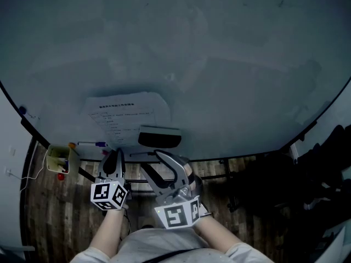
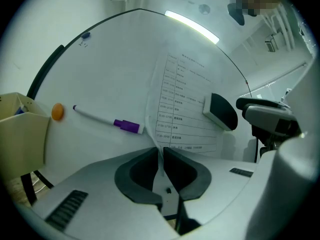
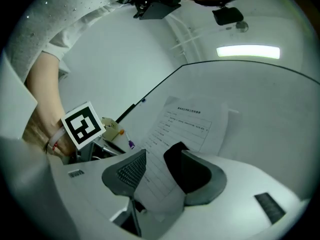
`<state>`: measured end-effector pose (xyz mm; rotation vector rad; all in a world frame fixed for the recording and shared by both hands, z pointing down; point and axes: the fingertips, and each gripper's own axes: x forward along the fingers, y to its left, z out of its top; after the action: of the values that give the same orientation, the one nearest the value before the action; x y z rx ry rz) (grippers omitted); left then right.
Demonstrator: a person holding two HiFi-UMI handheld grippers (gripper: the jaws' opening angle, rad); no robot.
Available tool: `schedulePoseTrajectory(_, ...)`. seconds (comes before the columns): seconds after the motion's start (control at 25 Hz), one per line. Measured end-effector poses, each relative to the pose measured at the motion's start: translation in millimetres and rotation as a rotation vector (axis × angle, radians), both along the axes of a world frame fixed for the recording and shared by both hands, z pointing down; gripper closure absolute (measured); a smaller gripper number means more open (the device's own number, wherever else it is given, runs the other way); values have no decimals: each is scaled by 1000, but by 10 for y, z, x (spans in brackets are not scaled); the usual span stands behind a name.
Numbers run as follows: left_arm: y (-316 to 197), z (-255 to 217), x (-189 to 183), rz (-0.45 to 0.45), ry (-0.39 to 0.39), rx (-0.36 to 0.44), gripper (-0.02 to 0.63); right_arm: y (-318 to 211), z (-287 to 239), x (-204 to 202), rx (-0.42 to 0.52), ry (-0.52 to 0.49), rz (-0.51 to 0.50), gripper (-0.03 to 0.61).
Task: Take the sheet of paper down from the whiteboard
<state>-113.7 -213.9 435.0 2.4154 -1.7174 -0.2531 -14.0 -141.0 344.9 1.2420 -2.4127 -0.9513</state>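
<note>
A printed sheet of paper hangs low on the whiteboard, and a black eraser sits over its lower right corner. In the left gripper view my left gripper is shut on the sheet's lower left edge, which runs thin between the pads. My right gripper stands open. The sheet passes between its jaws and lies against the right one, clear of the ribbed left pad. Both the left gripper and the right gripper sit just below the sheet.
A purple-capped marker and an orange magnet stick to the board left of the sheet. A pale pen box hangs at the board's lower left. Below is wooden floor, with dark stand legs and clutter at the right.
</note>
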Motion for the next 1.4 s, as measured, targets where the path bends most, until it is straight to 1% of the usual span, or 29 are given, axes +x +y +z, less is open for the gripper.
schedulePoseTrajectory(0.08,9,-10,16,4,3,1,578,-35,-54,49,53,39,37,350)
schedulePoseTrajectory(0.16,20,-22,33,9,3,1,584,-93,-85,93,86,70,74,333)
schedulePoseTrajectory(0.56,81,-82,60,18,-28,20,597,-324,-139,225,155,210,177,304)
schedulePoseTrajectory(0.76,88,-86,66,3,-27,22,597,-394,-94,225,194,326,193,293)
schedulePoseTrajectory(0.92,80,-93,68,-8,-29,24,597,-472,-86,234,179,337,206,293)
schedulePoseTrajectory(1.08,94,-95,58,-14,-29,25,597,-510,-63,195,168,348,197,293)
schedulePoseTrajectory(1.24,116,-106,61,-18,-32,25,597,-520,-91,196,180,339,205,295)
schedulePoseTrajectory(1.4,122,-130,37,-26,-32,31,597,-520,-104,194,193,342,204,316)
